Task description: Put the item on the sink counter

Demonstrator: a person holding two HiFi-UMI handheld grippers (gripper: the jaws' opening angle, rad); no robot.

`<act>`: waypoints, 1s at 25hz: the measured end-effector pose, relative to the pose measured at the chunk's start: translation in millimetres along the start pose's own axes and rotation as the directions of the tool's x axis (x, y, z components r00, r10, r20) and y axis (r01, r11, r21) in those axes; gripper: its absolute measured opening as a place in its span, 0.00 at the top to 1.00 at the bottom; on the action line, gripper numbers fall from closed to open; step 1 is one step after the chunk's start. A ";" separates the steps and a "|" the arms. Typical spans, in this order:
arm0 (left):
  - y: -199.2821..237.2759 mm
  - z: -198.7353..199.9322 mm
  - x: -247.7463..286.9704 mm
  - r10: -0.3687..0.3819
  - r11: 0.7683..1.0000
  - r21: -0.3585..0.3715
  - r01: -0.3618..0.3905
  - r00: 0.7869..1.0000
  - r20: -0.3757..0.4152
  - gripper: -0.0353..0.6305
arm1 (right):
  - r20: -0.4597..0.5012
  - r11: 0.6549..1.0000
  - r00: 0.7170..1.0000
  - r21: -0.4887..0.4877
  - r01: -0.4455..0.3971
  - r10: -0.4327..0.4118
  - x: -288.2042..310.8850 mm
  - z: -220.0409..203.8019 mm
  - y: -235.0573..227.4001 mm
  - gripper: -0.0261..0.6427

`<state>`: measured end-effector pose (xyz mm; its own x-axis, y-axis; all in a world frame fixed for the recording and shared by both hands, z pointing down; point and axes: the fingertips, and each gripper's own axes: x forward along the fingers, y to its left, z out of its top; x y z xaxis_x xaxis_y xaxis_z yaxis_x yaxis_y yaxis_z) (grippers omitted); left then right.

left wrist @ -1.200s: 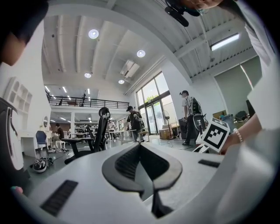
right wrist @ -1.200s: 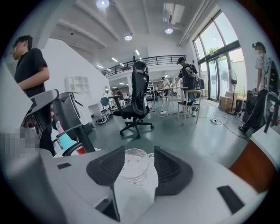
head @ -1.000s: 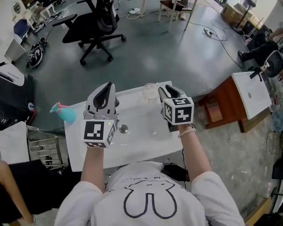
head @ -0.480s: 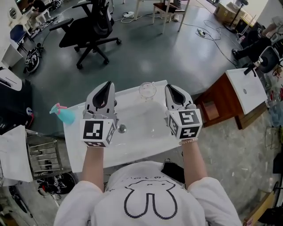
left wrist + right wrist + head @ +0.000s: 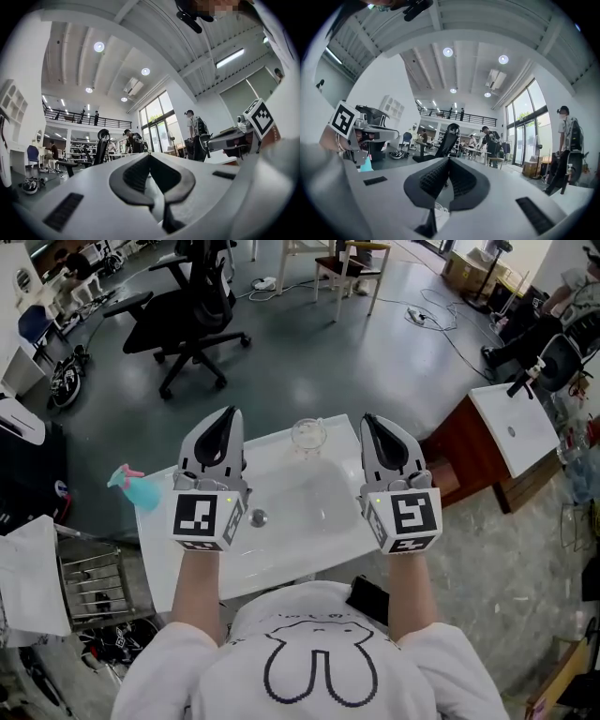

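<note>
Saw a clear, round glass cup (image 5: pixel 309 435) standing upright on the white sink counter (image 5: pixel 157 554), at its far edge behind the basin. Found left gripper (image 5: pixel 228 418) and right gripper (image 5: pixel 371 421) both closed, empty.

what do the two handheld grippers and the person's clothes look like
The left gripper and right gripper are pale grey wedge-shaped shells with black ribbed pads, each bearing a cube with black-and-white square markers. The person wears a white short-sleeved t-shirt.
</note>
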<state>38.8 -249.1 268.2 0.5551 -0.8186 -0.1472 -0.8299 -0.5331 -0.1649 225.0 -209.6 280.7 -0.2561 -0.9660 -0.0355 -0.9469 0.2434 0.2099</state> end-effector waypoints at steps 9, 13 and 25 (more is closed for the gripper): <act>-8.7 26.4 -1.7 -0.042 0.998 0.049 0.039 0.997 0.059 0.93 | 0.071 0.999 0.997 -0.028 0.025 -0.023 -19.8 29.5 -9.3 0.92; -10.7 32.3 -0.6 -0.038 0.998 0.054 0.034 0.997 0.066 0.93 | 0.072 0.999 0.997 -0.034 0.033 -0.031 -22.4 30.8 -11.7 0.92; -9.4 36.2 -6.6 -0.039 0.998 0.060 0.035 0.997 0.067 0.93 | 0.058 0.997 0.996 -0.024 0.070 -0.069 -30.4 27.2 -20.4 0.92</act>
<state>45.0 -230.9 235.5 0.5898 -0.7811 -0.2052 -0.8049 -0.5477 -0.2283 246.8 -182.9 250.9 -0.2013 -0.9737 -0.1069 -0.9578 0.1728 0.2298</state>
